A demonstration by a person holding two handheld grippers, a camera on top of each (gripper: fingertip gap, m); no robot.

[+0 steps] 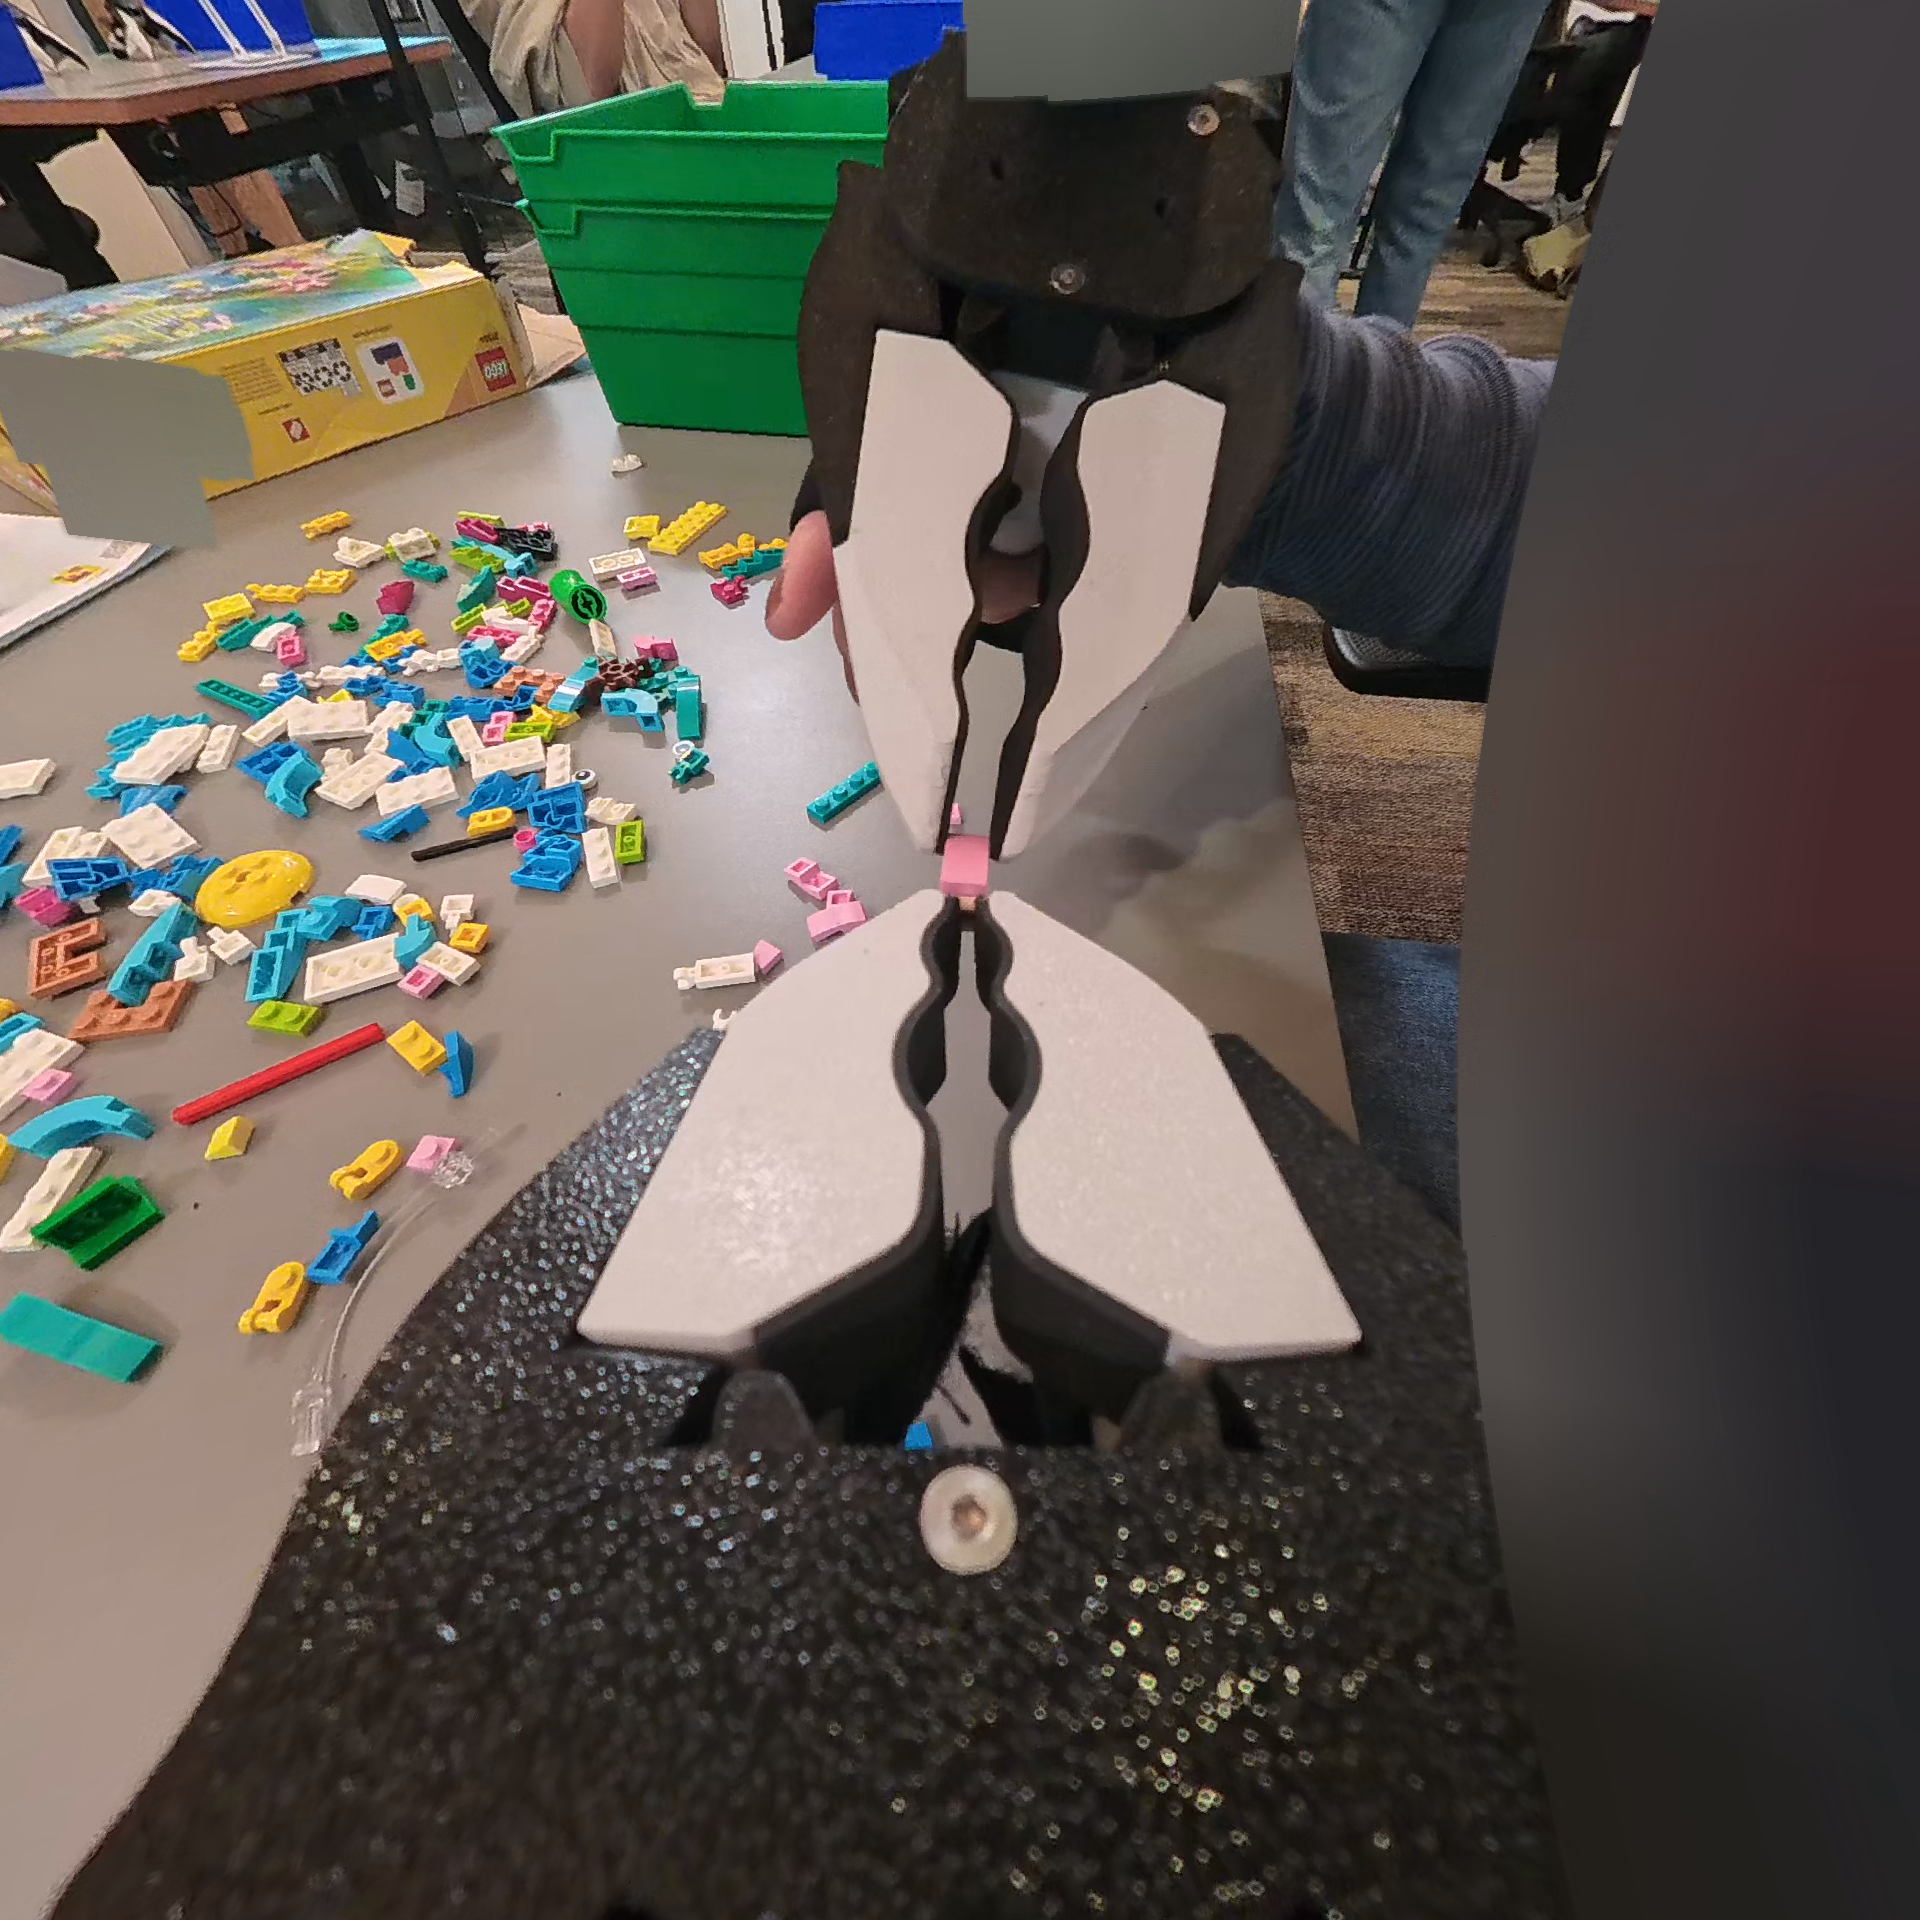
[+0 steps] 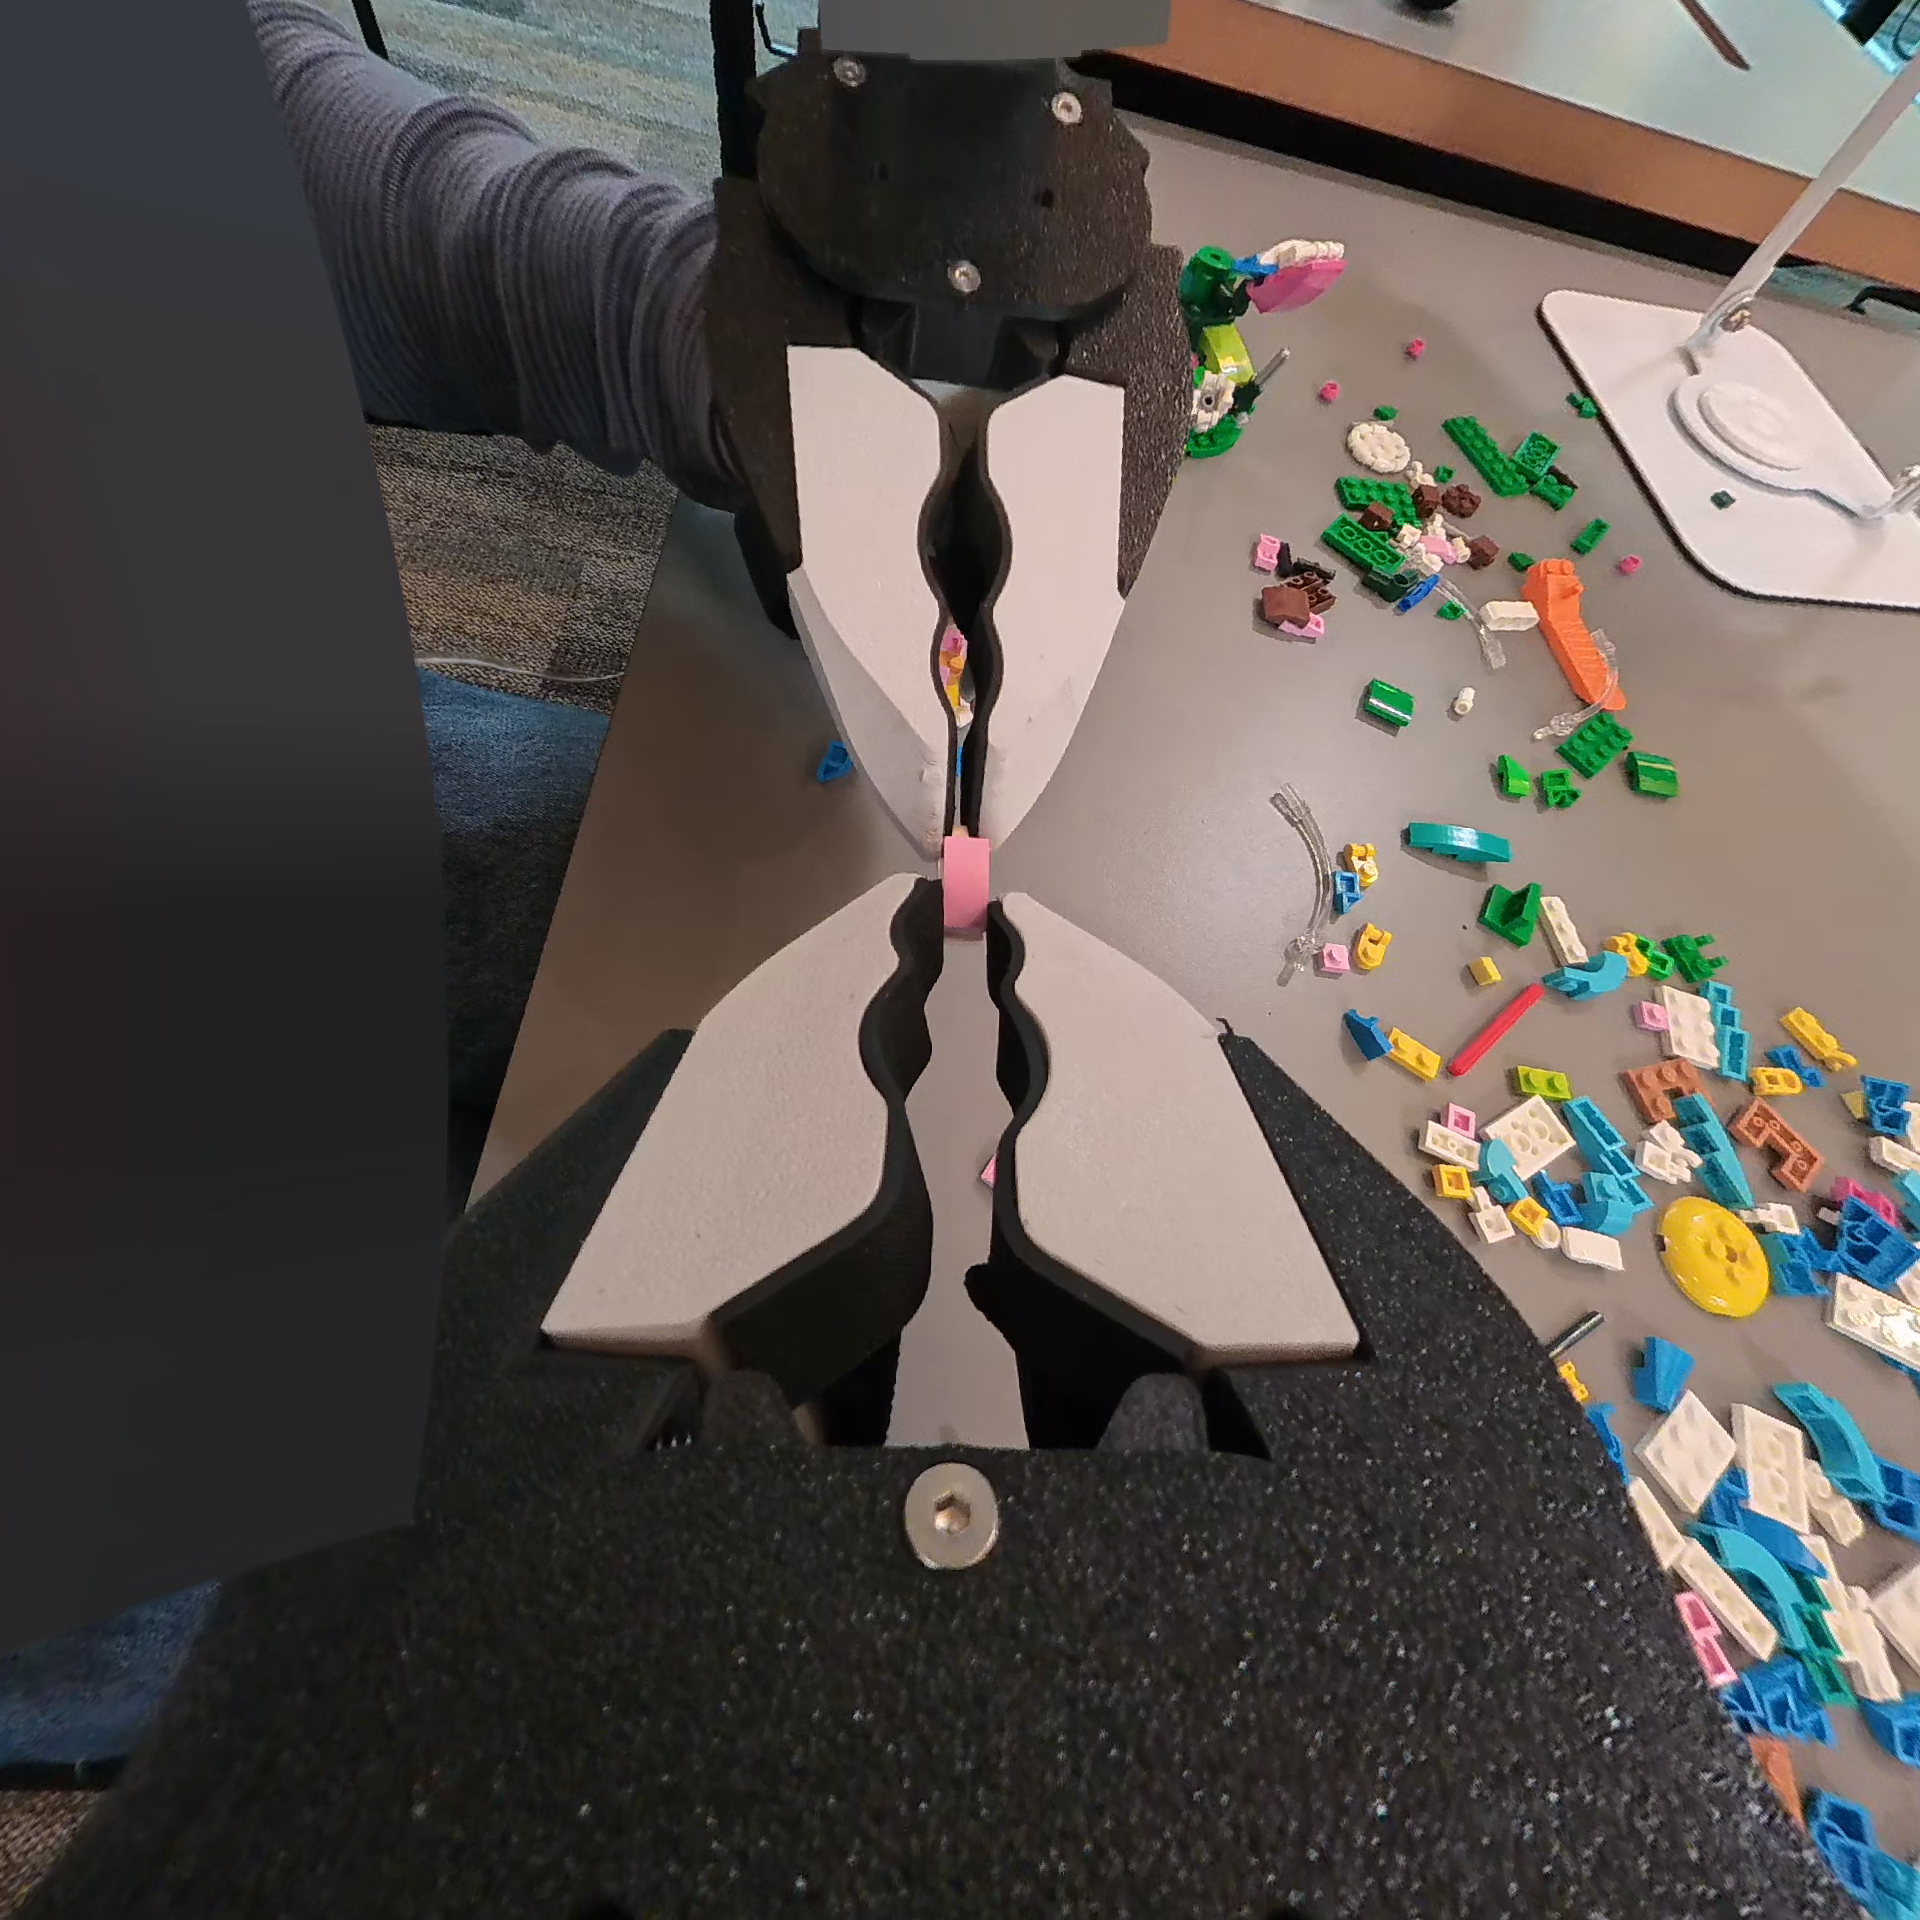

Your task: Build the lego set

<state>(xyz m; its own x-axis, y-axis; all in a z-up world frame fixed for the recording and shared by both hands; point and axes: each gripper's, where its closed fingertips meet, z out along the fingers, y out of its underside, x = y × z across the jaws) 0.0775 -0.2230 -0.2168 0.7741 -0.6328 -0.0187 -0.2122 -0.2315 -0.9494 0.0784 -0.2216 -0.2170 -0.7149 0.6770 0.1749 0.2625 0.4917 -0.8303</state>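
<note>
Two claws meet tip to tip on one pink brick above the table edge.

Left claw [image 1: 966, 906] is narrow, pinching the near end of the pink brick [image 1: 963, 865]; the brick's long axis runs straight ahead into the right claw [image 1: 971, 831], also narrowed on it. Beyond the brick, the loose brick pile [image 1: 343, 790] lies left on the table [image 1: 675, 1039].

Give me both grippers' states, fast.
Left gripper: shut on the pink piece, tips nearly together.
Right gripper: shut on the same pink piece, gripping its other end, above the table.
</note>
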